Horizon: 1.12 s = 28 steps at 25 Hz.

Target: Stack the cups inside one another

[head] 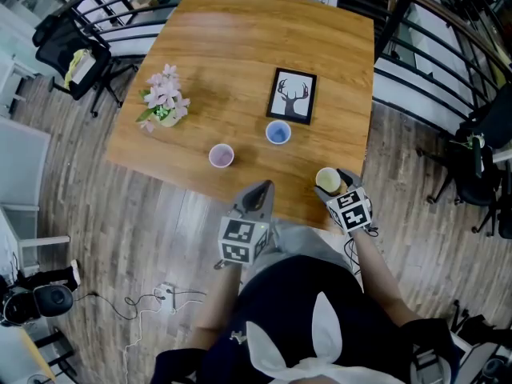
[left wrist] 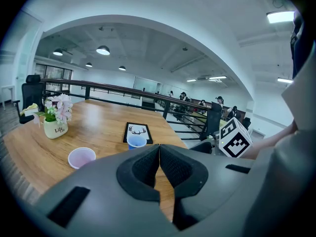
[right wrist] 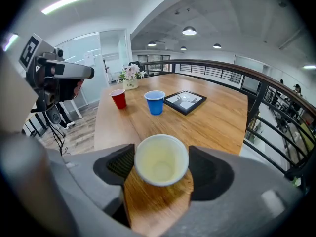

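In the head view, a wooden tabletop point(head: 232, 46) fills the upper middle of the frame. A flower pot point(head: 164, 102) stands at its left. A framed picture point(head: 292, 96) of a deer lies near the centre, and a blue cup point(head: 278, 133) stands upright just below it. A red cup point(head: 221, 156) stands further down and to the left, apart from the blue one. At the tabletop's lower right edge a yellow cup point(head: 328, 180) stands between the jaws of the right hand-held gripper point(head: 331, 182). The left hand-held gripper point(head: 260, 192) hangs at the lower centre, its tips over the near edge of the tabletop and close to no cup.

In the left gripper view, the left hand-held gripper point(left wrist: 159, 154) has its jaws closed together with nothing between them. Past them, the red cup point(left wrist: 81, 157) sits at the middle left. The blue cup point(left wrist: 137, 141) is at the centre, just in front of the framed picture point(left wrist: 138, 130).

In the right gripper view, the yellow cup point(right wrist: 161, 159) sits open side up at the lower centre. The jaws stand wide around it, a pad meeting its rim on either side. The blue cup point(right wrist: 155, 101) and the red cup point(right wrist: 118, 98) stand well beyond it, in the upper middle. The left hand-held gripper point(right wrist: 84, 73) shows at the upper left.
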Each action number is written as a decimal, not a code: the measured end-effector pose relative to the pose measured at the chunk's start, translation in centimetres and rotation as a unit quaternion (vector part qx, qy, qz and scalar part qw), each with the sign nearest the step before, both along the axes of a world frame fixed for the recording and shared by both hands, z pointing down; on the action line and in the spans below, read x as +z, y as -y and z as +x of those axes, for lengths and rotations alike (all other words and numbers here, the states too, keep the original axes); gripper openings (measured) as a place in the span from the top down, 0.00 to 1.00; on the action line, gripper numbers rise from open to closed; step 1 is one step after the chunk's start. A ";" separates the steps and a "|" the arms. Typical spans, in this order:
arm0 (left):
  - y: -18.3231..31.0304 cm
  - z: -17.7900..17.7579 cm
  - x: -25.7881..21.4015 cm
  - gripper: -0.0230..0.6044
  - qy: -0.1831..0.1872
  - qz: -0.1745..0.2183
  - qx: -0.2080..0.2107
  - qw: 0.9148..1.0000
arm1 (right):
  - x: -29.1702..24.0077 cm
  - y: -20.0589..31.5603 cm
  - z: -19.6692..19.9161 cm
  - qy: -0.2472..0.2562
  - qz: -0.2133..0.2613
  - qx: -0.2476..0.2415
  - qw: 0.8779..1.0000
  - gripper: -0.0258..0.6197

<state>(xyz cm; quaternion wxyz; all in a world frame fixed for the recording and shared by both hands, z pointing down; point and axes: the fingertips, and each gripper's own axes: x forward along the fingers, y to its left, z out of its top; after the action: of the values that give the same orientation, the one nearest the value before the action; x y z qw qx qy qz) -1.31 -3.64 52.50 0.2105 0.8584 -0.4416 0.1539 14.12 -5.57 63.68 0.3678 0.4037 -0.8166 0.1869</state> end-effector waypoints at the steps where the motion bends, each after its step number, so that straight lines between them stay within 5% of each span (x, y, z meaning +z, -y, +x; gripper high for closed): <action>1: 0.0 0.0 0.0 0.93 0.000 0.000 0.000 1.000 | -0.1 0.0 0.0 0.000 0.001 -0.001 1.000 0.43; 28: 0.1 -1.6 -0.8 0.93 0.010 0.007 -0.020 1.000 | -14.7 2.4 -2.9 0.063 0.120 -0.025 0.990 0.44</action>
<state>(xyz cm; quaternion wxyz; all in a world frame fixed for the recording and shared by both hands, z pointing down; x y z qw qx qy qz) -2.88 -3.69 51.66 0.2036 0.8493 -0.4618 0.1549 11.26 -8.01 49.00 0.2686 0.4120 -0.8645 0.1031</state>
